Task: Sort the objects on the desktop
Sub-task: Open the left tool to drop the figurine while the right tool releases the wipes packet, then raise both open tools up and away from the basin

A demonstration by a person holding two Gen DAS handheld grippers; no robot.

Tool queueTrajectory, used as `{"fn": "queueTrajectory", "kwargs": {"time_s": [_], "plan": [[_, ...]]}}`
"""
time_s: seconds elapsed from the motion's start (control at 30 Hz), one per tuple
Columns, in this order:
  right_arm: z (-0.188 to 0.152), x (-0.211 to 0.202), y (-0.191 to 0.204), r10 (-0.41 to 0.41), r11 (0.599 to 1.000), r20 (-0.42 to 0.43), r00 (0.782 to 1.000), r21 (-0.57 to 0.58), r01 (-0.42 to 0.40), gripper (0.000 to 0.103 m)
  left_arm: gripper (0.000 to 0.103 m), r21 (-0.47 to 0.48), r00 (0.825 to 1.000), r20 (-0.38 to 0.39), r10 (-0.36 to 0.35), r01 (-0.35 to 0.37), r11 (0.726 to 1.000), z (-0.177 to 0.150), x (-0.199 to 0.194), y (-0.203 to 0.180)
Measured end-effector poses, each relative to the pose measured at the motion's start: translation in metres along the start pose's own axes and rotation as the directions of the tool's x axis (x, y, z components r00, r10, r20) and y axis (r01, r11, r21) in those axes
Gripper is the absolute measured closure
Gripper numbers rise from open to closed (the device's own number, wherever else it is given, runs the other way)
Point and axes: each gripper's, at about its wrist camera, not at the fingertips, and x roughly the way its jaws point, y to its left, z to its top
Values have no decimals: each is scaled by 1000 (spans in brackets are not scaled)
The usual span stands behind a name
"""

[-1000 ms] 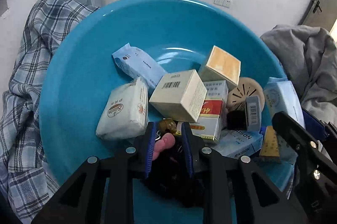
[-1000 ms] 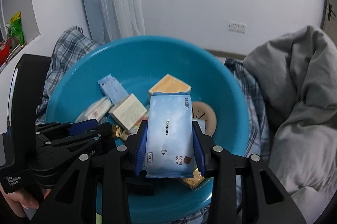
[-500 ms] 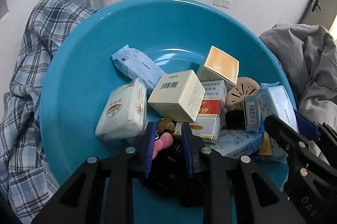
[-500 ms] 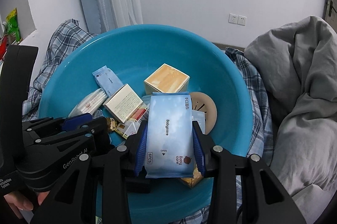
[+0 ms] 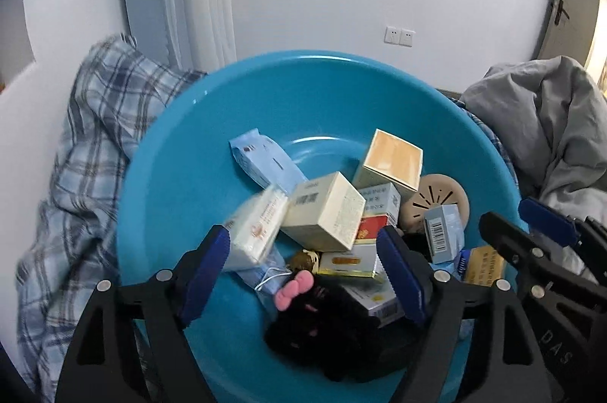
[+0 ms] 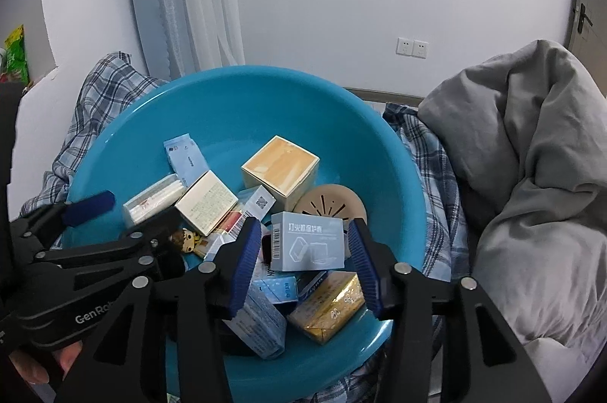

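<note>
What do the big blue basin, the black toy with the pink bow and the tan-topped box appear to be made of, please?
Basin: most likely moulded plastic, glossy; light glints along its smooth wall.
Black toy: plush fabric, matt and fuzzy, with a soft pink bow.
Tan-topped box: thin cardboard with a smooth printed finish, judging by its crisp folded edges.

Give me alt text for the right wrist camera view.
The open right gripper hovers over a blue basin filled with small boxes and packets, a pale blue box between its fingers. A grey duvet lies right.
</note>
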Motion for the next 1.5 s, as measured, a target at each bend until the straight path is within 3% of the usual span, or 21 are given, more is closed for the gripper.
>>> {"fn": "queueTrajectory", "kwargs": {"time_s": [0.2, 0.3, 0.47, 0.63, 0.8, 0.83, 0.9, 1.0, 1.1, 1.3, 1.5], "plan": [[2, -4, -3, -5, 1000, 11, 1000, 13, 5, 56, 21, -21, 996, 91, -11, 13, 1000, 7, -19, 5], [4, -9, -5, -13, 1000, 23, 1000, 23, 12, 48, 21, -13, 988, 155, -15, 17, 1000, 12, -36, 5], [10, -21, -10, -17, 999, 50, 999, 43, 15, 45, 18, -7, 974, 225, 4, -3, 1000, 20, -63, 3], [17, -44, -16, -27, 997, 108, 994, 75, 19, 26, 18, 0, 952, 306, -17, 18, 1000, 27, -98, 1], [24, -66, -15, -38, 997, 161, 986, 72, 27, 20, 17, -19, 935, 354, 15, -9, 1000, 30, -126, 1], [25, -70, -15, -37, 997, 170, 985, 71, 26, 10, 17, -34, 931, 365, 9, 3, 999, 30, -132, 3], [26, -80, -17, -35, 997, 220, 975, 80, 17, 0, 15, -57, 921, 388, -32, 58, 997, 31, -146, 9], [27, -94, -21, -53, 994, 286, 957, 104, 24, 0, 1, -75, 903, 427, -51, 92, 993, 33, -163, 15], [32, -106, -21, -48, 996, 308, 950, 92, 20, 0, 0, -90, 883, 469, -28, 80, 993, 32, -173, 20], [36, -124, -20, -53, 996, 343, 938, 81, 27, 0, 0, -68, 885, 465, -23, 61, 996, 32, -174, 20], [36, -133, -17, -61, 997, 363, 930, 69, 38, 0, 0, -32, 876, 482, -20, 41, 999, 30, -181, 13]]}}
